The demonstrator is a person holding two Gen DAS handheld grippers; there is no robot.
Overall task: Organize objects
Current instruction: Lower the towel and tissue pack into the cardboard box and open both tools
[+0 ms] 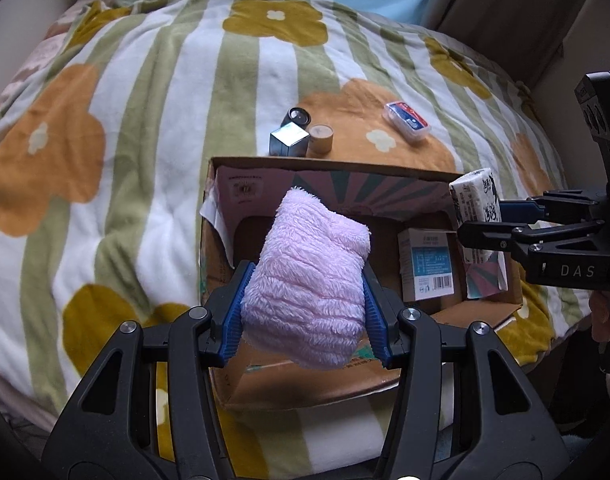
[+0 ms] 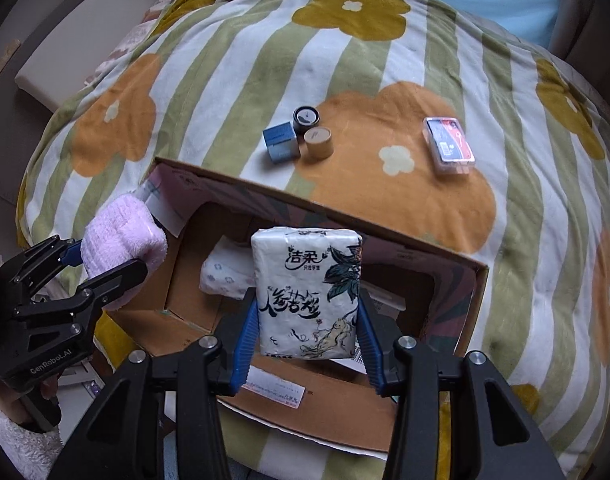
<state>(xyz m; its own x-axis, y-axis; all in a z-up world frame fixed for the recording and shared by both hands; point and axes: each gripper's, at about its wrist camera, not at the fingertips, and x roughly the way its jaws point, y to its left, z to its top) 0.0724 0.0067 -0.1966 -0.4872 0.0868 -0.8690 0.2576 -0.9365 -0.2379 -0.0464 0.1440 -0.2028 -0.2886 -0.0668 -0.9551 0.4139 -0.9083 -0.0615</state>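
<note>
My left gripper (image 1: 305,280) is shut on a folded pink fluffy towel (image 1: 309,280) and holds it above the open cardboard box (image 1: 329,168). My right gripper (image 2: 305,316) is shut on a white tissue pack (image 2: 307,292) with black print, held above the same box (image 2: 385,240). In the left wrist view the right gripper (image 1: 481,220) and tissue pack (image 1: 475,204) show over the box's right side. In the right wrist view the left gripper (image 2: 109,256) and towel (image 2: 121,236) show over the box's left side.
Inside the box lie a small white-and-blue carton (image 1: 427,264) and a white patterned packet (image 2: 225,276). Beyond the box on the striped flower blanket (image 1: 145,100) stand a blue cube box (image 2: 281,142), a black cylinder (image 2: 305,118), a tan cylinder (image 2: 319,142) and a card case (image 2: 449,146).
</note>
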